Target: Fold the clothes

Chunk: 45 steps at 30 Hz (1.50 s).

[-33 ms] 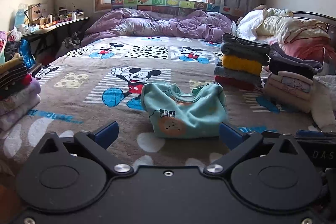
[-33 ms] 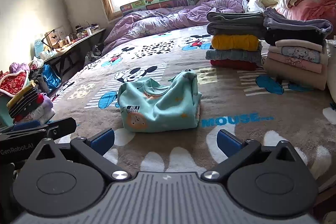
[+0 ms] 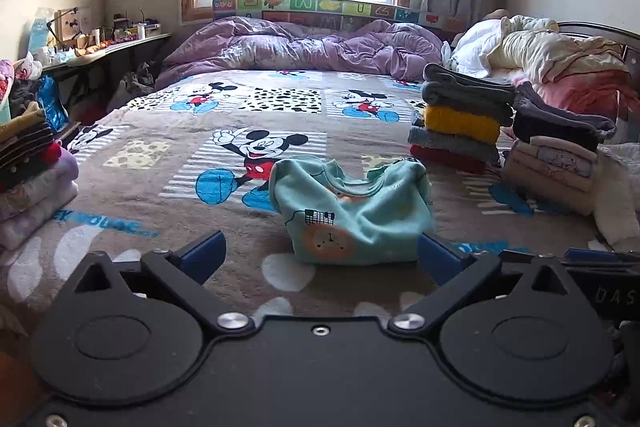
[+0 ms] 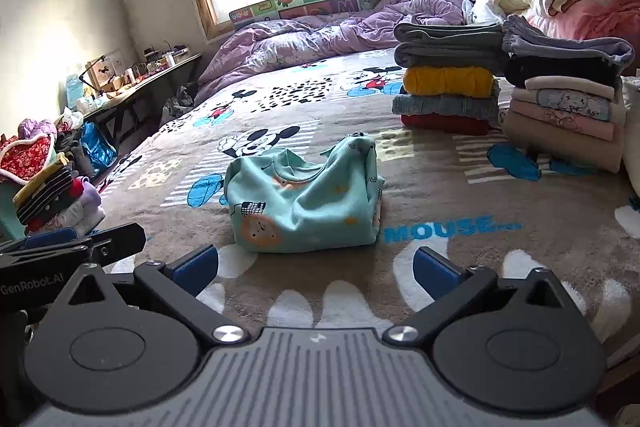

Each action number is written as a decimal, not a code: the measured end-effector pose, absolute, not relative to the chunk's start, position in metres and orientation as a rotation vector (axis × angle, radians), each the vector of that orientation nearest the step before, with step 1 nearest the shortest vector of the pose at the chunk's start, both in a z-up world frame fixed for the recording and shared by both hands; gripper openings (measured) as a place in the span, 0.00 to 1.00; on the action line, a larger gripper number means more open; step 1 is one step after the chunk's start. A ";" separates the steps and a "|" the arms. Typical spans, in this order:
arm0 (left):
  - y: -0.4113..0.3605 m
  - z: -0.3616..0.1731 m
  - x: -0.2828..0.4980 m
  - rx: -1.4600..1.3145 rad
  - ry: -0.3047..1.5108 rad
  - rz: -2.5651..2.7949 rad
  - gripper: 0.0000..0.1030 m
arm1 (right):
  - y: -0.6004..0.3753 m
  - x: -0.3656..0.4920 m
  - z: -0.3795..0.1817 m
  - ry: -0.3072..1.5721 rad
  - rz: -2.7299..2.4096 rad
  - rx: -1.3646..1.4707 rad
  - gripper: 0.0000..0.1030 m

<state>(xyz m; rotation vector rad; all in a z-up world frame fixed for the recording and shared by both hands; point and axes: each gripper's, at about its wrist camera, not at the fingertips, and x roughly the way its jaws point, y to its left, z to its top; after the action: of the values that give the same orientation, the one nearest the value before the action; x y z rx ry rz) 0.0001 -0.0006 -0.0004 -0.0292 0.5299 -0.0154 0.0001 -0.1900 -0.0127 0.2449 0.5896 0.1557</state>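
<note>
A small teal child's top (image 3: 352,215) with a lion print lies folded into a puffy bundle on the Mickey Mouse blanket (image 3: 160,155). It also shows in the right wrist view (image 4: 304,203). My left gripper (image 3: 320,259) is open and empty, just short of the bundle. My right gripper (image 4: 316,271) is open and empty, a little in front of the bundle and apart from it. The left gripper's body (image 4: 68,247) shows at the left edge of the right wrist view.
Two stacks of folded clothes (image 3: 464,119) (image 3: 556,155) stand on the right of the bed. Another stack (image 3: 28,171) sits at the left edge. A purple duvet (image 3: 304,47) lies bunched at the far end. A cluttered desk (image 3: 100,43) stands at the left wall.
</note>
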 end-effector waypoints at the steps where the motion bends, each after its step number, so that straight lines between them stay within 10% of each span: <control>1: -0.001 -0.001 0.001 -0.027 0.536 -0.015 1.00 | -0.191 0.000 -0.014 0.591 0.155 0.244 1.00; 45: -0.007 0.003 -0.001 -0.014 0.539 -0.015 1.00 | -0.190 -0.007 -0.006 0.565 0.188 0.232 1.00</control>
<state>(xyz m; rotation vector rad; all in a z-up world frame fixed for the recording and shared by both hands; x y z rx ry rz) -0.0008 -0.0066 0.0025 -0.0136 0.5389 -0.0148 -0.0070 -0.1902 -0.0065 0.2317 0.5653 0.1877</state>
